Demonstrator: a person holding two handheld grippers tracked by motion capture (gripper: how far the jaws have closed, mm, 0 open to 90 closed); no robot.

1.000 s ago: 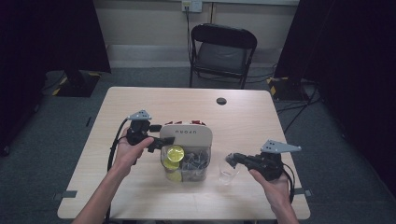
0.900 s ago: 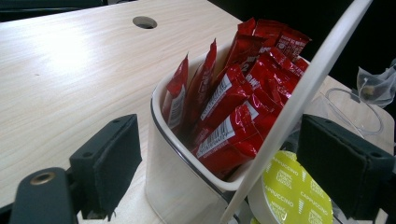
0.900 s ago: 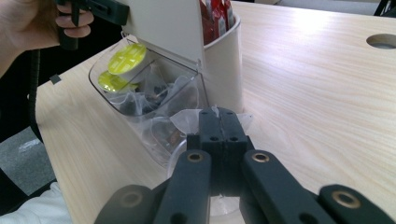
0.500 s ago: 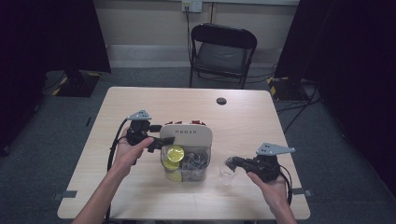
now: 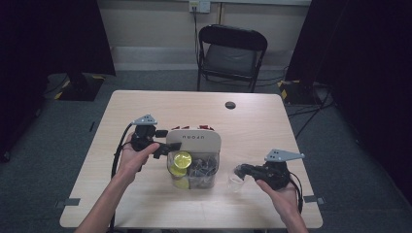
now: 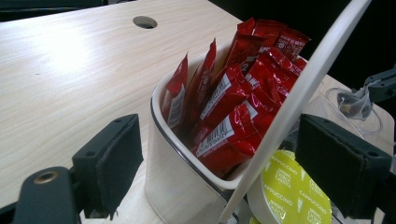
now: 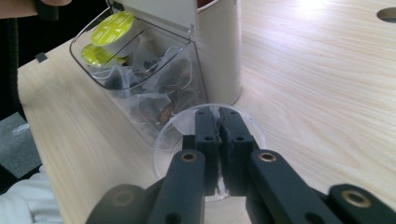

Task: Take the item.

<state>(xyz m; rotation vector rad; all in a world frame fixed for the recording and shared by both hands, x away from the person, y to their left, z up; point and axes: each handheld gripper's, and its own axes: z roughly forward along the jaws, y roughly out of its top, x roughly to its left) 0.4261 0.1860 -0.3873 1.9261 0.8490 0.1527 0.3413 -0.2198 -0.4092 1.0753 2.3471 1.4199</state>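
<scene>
scene: wooden table, white-and-clear organizer box near table centre, folding chair beyond the table at 12 o'clock
organizer rear bin: red sachets standing upright, packed tight
organizer front bin: clear tilt-out bin, holds yellow capsules on its left side and dark tea bags beside them
white lid/front panel: tilted open, its edge runs diagonally between the left jaws in the left gripper view
left gripper: at 9 o'clock of the organizer, jaws well apart, straddling the white panel; pads not pressing it as far as I can see, so holding nothing
right gripper: at 4 o'clock of the organizer, jaws pressed together over the clear cup; a tea bag looks pinched at the tips, seen far off in the left gripper view
cup: upright on table, just beside the front bin, at 4 o'clock of the organizer
task guess: move a tea bag from the bin into the cup
done: lid open, bag out of the bin and at the cup mouth
left: release the bag into the cup, pull right gripper clear, probably close the organizer
unsure: whether the bag already touches the cup bottom, cannot tell
</scene>
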